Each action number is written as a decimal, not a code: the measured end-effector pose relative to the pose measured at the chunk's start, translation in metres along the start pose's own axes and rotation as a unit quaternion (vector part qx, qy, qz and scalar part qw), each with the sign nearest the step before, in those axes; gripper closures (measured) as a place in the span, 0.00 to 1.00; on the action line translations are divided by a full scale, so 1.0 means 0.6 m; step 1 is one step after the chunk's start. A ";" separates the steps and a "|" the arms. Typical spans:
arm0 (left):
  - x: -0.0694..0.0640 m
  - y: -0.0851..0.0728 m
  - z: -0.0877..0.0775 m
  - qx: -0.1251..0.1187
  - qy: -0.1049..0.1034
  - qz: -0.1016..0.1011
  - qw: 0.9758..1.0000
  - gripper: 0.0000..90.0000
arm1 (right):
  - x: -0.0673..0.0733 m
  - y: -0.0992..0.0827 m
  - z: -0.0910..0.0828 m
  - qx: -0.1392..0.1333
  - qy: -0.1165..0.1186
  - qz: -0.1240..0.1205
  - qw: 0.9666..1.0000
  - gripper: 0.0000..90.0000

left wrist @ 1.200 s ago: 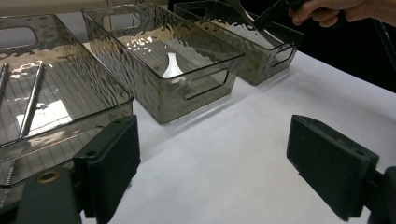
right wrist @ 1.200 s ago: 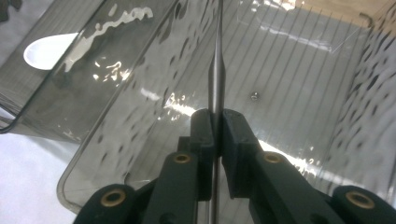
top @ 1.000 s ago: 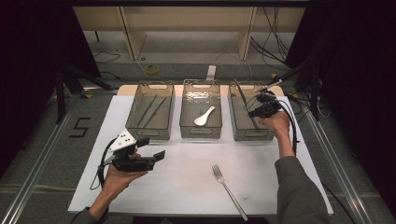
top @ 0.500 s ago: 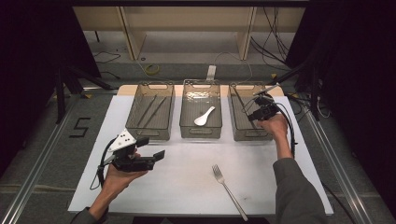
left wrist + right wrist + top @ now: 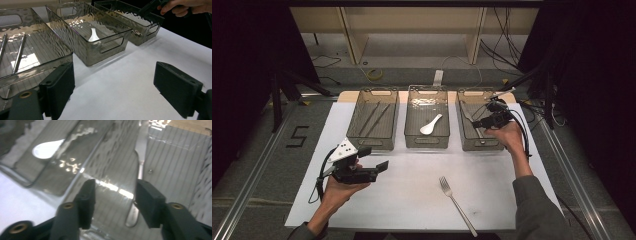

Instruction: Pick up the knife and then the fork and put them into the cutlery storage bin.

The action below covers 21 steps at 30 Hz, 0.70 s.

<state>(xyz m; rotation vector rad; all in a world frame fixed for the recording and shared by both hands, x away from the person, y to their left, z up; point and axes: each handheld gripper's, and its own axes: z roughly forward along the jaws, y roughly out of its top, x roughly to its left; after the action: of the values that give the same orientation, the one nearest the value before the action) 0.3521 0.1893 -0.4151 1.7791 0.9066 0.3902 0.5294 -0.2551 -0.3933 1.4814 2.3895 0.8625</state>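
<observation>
Right gripper [image 5: 480, 121], at the upper right of the high view, hangs over the smoky clear plastic right-hand bin [image 5: 482, 145]; its jaws have just been opening and nothing sits between them. Just past them a flat silver table knife [image 5: 139, 165] lies in that bin, long axis running away toward the frame's top. Left gripper [image 5: 379, 159], jaws spread and empty, hovers at lower left, well apart.

A white spoon [image 5: 431, 125] lies in the middle bin [image 5: 427, 141], a fork [image 5: 457, 204] on the bench [image 5: 412, 195], chopsticks [image 5: 374, 117] in the far-left bin [image 5: 373, 142].
</observation>
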 end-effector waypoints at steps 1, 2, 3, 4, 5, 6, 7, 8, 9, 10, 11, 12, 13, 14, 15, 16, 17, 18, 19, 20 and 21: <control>0.000 0.000 0.000 0.001 0.000 0.000 1.000 0.18 | 0.005 -0.002 -0.005 -0.001 0.004 -0.004 1.000 0.53; 0.000 0.000 0.000 0.000 0.000 -0.001 1.000 0.18 | 0.011 -0.005 -0.010 -0.002 0.008 -0.010 1.000 0.52; 0.000 0.000 0.000 -0.001 0.000 -0.001 1.000 0.18 | 0.017 -0.008 -0.016 -0.002 0.012 -0.015 1.000 0.51; 0.000 0.000 0.000 -0.002 0.001 0.000 1.000 0.18 | 0.024 -0.012 -0.022 -0.006 0.015 -0.022 1.000 0.51; 0.000 0.000 0.000 -0.001 0.001 0.002 1.000 0.18 | 0.031 -0.017 -0.027 -0.009 0.022 -0.029 0.999 0.51; -0.001 0.000 0.000 0.000 0.001 0.002 1.000 0.18 | 0.038 -0.022 -0.032 -0.010 0.027 -0.035 0.999 0.50; -0.001 0.000 0.000 0.000 0.001 0.002 1.000 0.18 | 0.044 -0.028 -0.037 -0.009 0.030 -0.042 0.999 0.48; -0.001 0.000 0.000 -0.001 0.002 0.001 1.000 0.18 | 0.050 -0.033 -0.041 -0.009 0.033 -0.048 0.998 0.47; -0.001 0.000 0.000 -0.002 0.002 0.001 1.000 0.18 | 0.056 -0.039 -0.044 -0.008 0.037 -0.052 0.998 0.47; -0.001 0.000 0.000 -0.001 0.002 0.002 1.000 0.18 | 0.062 -0.045 -0.047 -0.005 0.041 -0.058 0.997 0.45; -0.001 0.000 0.000 0.000 0.002 0.002 1.000 0.18 | 0.068 -0.051 -0.051 -0.004 0.044 -0.062 0.997 0.45; -0.001 0.000 0.000 -0.001 0.002 0.002 1.000 0.18 | 0.074 -0.057 -0.054 -0.004 0.047 -0.066 0.997 0.44; -0.001 0.000 0.000 -0.001 0.002 0.002 1.000 0.18 | 0.080 -0.063 -0.057 -0.005 0.049 -0.071 0.996 0.43; -0.001 0.000 0.001 -0.002 0.003 0.002 1.000 0.18 | 0.087 -0.070 -0.061 -0.007 0.052 -0.077 0.996 0.43; -0.001 0.000 0.001 -0.001 0.003 0.001 1.000 0.18 | 0.094 -0.077 -0.064 -0.015 0.050 -0.083 0.995 0.44; 0.000 0.000 0.000 0.000 0.003 0.001 1.000 0.18 | 0.101 -0.085 -0.066 -0.019 0.054 -0.090 0.994 0.43; 0.000 0.000 0.000 -0.001 0.003 0.000 1.000 0.18 | 0.107 -0.093 -0.068 -0.017 0.057 -0.094 0.994 0.43; 0.000 0.000 0.001 -0.002 0.003 -0.001 1.000 0.18 | 0.114 -0.100 -0.069 -0.021 0.058 -0.096 0.993 0.43; 0.000 0.000 0.001 0.000 0.002 0.000 1.000 0.18 | 0.119 -0.107 -0.070 -0.026 0.061 -0.097 0.993 0.42; -0.001 0.000 0.001 0.000 0.002 0.000 1.000 0.18 | 0.126 -0.112 -0.070 -0.021 0.066 -0.103 0.992 0.41; -0.001 0.000 0.001 0.000 0.003 0.002 1.000 0.18 | 0.133 -0.117 -0.070 -0.016 0.066 -0.109 0.992 0.40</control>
<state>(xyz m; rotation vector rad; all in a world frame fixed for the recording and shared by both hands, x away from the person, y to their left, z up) 0.3519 0.1882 -0.4153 1.7815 0.9069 0.3973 0.4194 -0.2245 -0.3892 1.1563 2.5584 0.9674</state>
